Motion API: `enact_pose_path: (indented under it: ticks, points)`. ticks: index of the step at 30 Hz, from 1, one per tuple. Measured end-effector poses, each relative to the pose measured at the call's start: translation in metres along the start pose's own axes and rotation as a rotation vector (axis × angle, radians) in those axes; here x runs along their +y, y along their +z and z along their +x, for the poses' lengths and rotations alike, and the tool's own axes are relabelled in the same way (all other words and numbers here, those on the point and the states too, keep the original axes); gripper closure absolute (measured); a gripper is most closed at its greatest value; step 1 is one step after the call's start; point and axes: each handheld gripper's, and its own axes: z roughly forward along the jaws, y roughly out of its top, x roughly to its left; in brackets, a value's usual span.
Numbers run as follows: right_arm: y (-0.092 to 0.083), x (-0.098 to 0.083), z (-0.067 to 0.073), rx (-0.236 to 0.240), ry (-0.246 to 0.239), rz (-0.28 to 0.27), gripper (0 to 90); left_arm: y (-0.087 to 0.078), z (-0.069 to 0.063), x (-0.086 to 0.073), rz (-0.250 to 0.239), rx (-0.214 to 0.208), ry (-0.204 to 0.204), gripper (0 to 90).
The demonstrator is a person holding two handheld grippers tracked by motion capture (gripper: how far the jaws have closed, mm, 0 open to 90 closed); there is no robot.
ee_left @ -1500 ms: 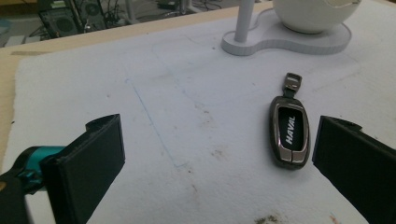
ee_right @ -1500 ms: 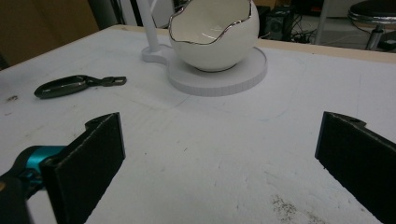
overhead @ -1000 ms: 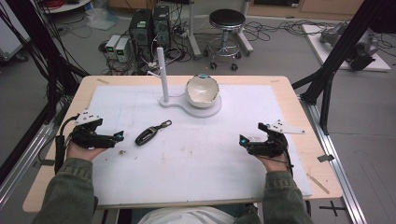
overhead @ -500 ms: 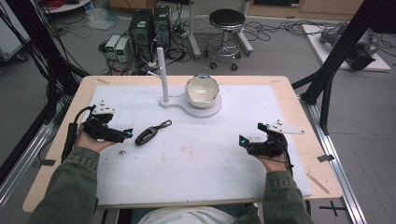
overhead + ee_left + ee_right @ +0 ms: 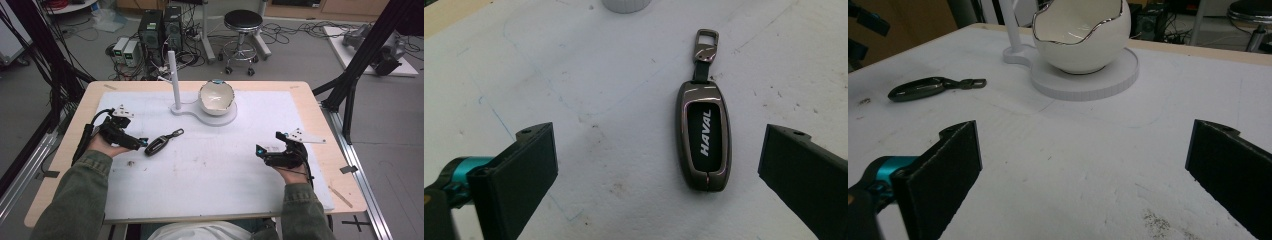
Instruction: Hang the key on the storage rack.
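Person is sitting at the table (image 5: 320, 130), which is carrying a white mat (image 5: 215, 165), and is holding a gripper in each hand.

Left gripper (image 5: 141, 143) is sitting at the left side of the mat, tips just beside the near end of the car key fob (image 5: 162, 143). Jaws are spread wide, nothing between the pads. In the left gripper view the key fob (image 5: 704, 140) is lying flat on the mat between the two jaws, nearer the right-hand jaw, touching neither. It is a dark glossy case with "HAVAL" lettering, metal loop end pointing away from the camera. Left hand (image 5: 107, 142) is wrapping the gripper body, cable (image 5: 85, 137) trailing back over the mat edge.

Right gripper (image 5: 260, 151) is resting at the right side of the mat, well apart from the fob, pointing toward the middle. Jaws are wide too, holding nothing; in the right gripper view there is bare, scuffed mat between them. Grey three-cornered plate (image 5: 302, 136) is riding on top of it.

Eggshell-shaped white bowl (image 5: 216, 96) with a wavy silver rim is sitting on a round white base (image 5: 220, 118) at the far centre of the mat. White upright post (image 5: 174, 80) is standing on the base's smaller lobe, just left of the bowl. In the right gripper view the bowl (image 5: 1080, 35) is up ahead and the fob (image 5: 923, 88) is lying far off at the left.

Beyond the table: black stool (image 5: 242, 30) and computer boxes (image 5: 160, 27) with cables on the floor.
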Motion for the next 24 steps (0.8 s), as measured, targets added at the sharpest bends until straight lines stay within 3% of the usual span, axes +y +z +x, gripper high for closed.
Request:
enact_pose_path:
  ticks: [3,11,22,24]
  points:
    - [0.0,0.0,0.001,0.002,0.002,0.004,0.4,0.0,-0.001,0.009,-0.002,-0.016,0.01,5.4]
    - [0.0,0.0,0.0,0.002,-0.002,0.0,0.5,0.012,-0.007,0.031,0.071,-0.035,0.067,5.4]
    - [0.001,0.0,0.0,0.008,-0.001,0.003,0.4,0.047,-0.01,0.044,0.183,-0.087,0.095,5.4]
    - [0.002,0.0,0.001,0.009,-0.008,0.003,0.4,0.054,-0.01,0.049,0.185,-0.105,0.094,5.4]
